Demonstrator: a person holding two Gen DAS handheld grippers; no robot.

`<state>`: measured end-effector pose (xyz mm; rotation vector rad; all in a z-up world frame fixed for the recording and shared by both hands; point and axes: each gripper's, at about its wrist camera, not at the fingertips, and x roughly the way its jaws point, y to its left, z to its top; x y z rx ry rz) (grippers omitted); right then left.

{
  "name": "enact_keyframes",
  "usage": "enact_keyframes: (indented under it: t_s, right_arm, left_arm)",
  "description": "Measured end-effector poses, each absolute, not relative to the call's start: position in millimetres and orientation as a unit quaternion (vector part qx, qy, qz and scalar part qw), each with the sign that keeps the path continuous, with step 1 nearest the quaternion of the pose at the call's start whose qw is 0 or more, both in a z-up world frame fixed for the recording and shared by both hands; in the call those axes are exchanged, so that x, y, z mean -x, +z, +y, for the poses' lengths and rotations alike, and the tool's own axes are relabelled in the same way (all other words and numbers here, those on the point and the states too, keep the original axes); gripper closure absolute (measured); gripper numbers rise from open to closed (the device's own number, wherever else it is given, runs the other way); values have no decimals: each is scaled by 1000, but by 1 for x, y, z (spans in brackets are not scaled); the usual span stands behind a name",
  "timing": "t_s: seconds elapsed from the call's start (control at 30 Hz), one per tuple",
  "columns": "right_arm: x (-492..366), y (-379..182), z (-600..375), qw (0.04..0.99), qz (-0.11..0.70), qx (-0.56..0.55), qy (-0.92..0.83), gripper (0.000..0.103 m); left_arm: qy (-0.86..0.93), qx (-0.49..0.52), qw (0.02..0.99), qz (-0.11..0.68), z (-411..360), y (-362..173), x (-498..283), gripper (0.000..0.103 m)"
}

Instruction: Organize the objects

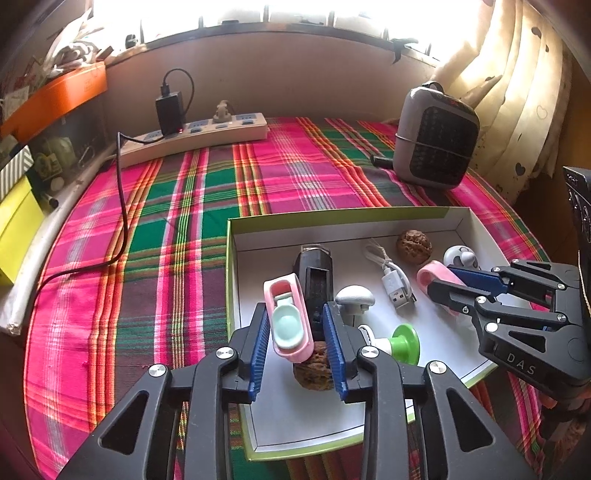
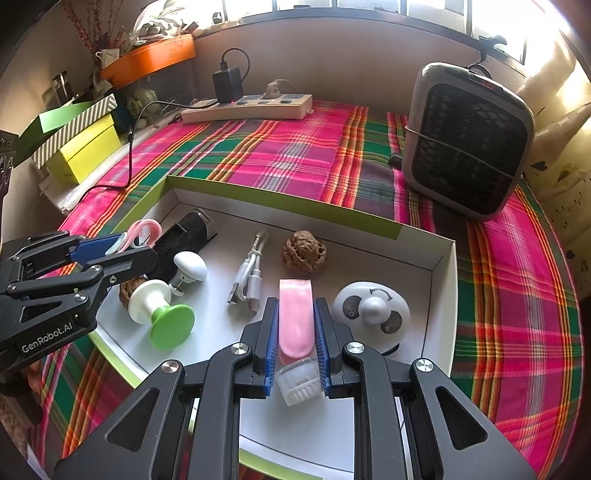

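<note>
Plaid cloth point(image 1: 177, 206); clear cap point(image 2: 299, 384) only in right wrist view.

- A home room: plaid cloth point(image 1: 177, 206) ahead of the fingers.
- Heart-print curtain point(image 1: 517, 110), window point(image 2: 369, 5), power strip point(image 2: 247, 107), small heater point(image 2: 469, 144) beyond the fingers.

Black tool point(image 1: 298, 343), blue ribbed pads point(image 1: 260, 343)

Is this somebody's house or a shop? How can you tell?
Most likely a room in someone's home. A plaid cloth covers the table under a window, a heart-print curtain hangs beside it, and a power strip with a charger and a small heater sit along the back.
</note>
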<state>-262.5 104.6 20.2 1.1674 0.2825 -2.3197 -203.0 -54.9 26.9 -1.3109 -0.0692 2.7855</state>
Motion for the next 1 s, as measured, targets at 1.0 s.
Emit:
enact_keyframes:
  t_s: [1.0]
  right_arm:
    - [228,40,117,249,94,-408,-874,56]
  left_arm:
    - [913,408,15,-17,-45,43,165,67]
